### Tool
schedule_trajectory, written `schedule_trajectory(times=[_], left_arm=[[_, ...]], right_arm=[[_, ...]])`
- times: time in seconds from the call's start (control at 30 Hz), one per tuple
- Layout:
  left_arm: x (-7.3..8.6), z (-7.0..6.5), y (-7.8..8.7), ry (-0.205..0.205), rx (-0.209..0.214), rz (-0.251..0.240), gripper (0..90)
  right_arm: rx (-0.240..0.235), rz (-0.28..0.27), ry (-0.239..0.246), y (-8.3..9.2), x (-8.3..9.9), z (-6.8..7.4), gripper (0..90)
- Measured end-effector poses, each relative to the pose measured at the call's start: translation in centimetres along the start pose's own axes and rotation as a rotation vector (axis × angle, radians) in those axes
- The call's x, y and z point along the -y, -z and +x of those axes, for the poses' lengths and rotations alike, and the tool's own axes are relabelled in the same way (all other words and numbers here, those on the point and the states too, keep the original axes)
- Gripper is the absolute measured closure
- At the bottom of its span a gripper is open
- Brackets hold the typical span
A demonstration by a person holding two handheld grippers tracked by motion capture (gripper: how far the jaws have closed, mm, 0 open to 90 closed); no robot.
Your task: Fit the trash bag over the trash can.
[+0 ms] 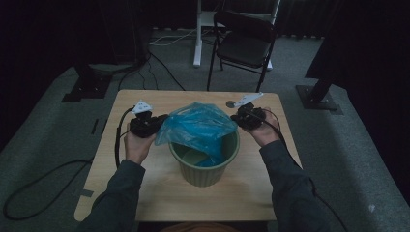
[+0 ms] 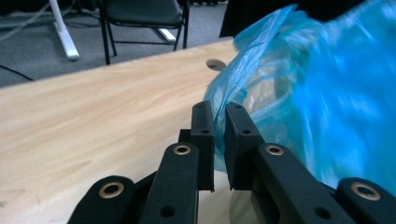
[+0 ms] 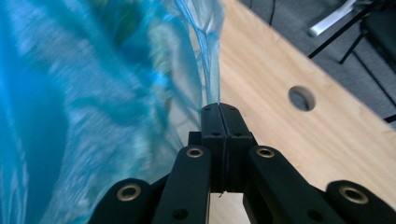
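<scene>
A blue plastic bag (image 1: 198, 125) is stretched over a green pot (image 1: 205, 171) in the middle of the wooden table (image 1: 159, 193), and part of it hangs down inside the pot. My left gripper (image 1: 158, 123) is at the bag's left edge. In the left gripper view its jaws (image 2: 220, 109) stand nearly together with a fold of the bag (image 2: 317, 93) pinched between them. My right gripper (image 1: 238, 118) holds the bag's right edge. In the right gripper view its jaws (image 3: 219, 109) are pressed tight on a thin strip of the bag (image 3: 93, 93).
A round hole (image 1: 230, 103) is cut in the tabletop just beyond the bag, near the right gripper. A black folding chair (image 1: 244, 43) and a white stand leg (image 1: 197, 34) are on the carpet behind the table. Cables trail off the left side.
</scene>
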State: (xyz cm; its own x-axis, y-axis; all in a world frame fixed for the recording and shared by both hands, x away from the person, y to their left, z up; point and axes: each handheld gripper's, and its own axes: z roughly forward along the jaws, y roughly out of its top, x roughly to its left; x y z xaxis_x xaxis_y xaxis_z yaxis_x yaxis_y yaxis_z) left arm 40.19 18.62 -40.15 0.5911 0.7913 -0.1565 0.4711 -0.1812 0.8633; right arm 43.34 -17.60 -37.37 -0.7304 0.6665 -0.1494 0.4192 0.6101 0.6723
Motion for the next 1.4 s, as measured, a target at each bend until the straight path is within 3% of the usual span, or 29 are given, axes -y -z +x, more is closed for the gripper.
schedule_trajectory(times=[0.17, 0.4, 0.53, 0.57, 0.7, 0.83, 1.0, 1.07, 1.4], left_arm=[[1.0, 0.2, 0.3, 0.022, 0.027, 0.002, 83.2], [2.3, -0.4, 1.6, 0.020, 0.060, -0.015, 83.2], [2.7, -0.6, 2.0, 0.018, 0.067, -0.027, 83.1], [3.2, -0.9, 2.5, 0.021, 0.086, -0.040, 83.1], [3.7, -1.7, 2.7, -0.010, 0.095, -0.038, 82.3], [4.1, -2.2, 2.9, -0.028, 0.112, -0.039, 81.2], [4.3, -2.3, 3.2, -0.032, 0.113, -0.040, 76.7], [4.3, -2.1, 3.5, -0.033, 0.105, -0.045, 72.6], [3.9, -1.8, 5.0, -0.038, 0.063, -0.068, 67.4]], right_arm=[[-0.031, 0.000, -0.025, -0.1, 1.1, -0.1, 90.0], [-0.088, -0.061, -0.060, 1.6, 3.2, 0.0, 90.0], [-0.094, -0.068, -0.058, 1.9, 3.7, 0.4, 90.0], [-0.094, -0.068, -0.058, 1.9, 3.7, 0.4, 90.0], [-0.144, -0.087, -0.058, 2.0, 4.7, 1.3, 90.0], [-0.162, -0.096, -0.052, 2.1, 5.1, 1.9, 89.4], [-0.175, -0.109, -0.046, 2.3, 5.4, 2.1, 85.4], [-0.178, -0.127, -0.047, 2.7, 5.6, 1.9, 78.7], [-0.194, -0.184, -0.056, 4.4, 6.6, 1.1, 73.8]])
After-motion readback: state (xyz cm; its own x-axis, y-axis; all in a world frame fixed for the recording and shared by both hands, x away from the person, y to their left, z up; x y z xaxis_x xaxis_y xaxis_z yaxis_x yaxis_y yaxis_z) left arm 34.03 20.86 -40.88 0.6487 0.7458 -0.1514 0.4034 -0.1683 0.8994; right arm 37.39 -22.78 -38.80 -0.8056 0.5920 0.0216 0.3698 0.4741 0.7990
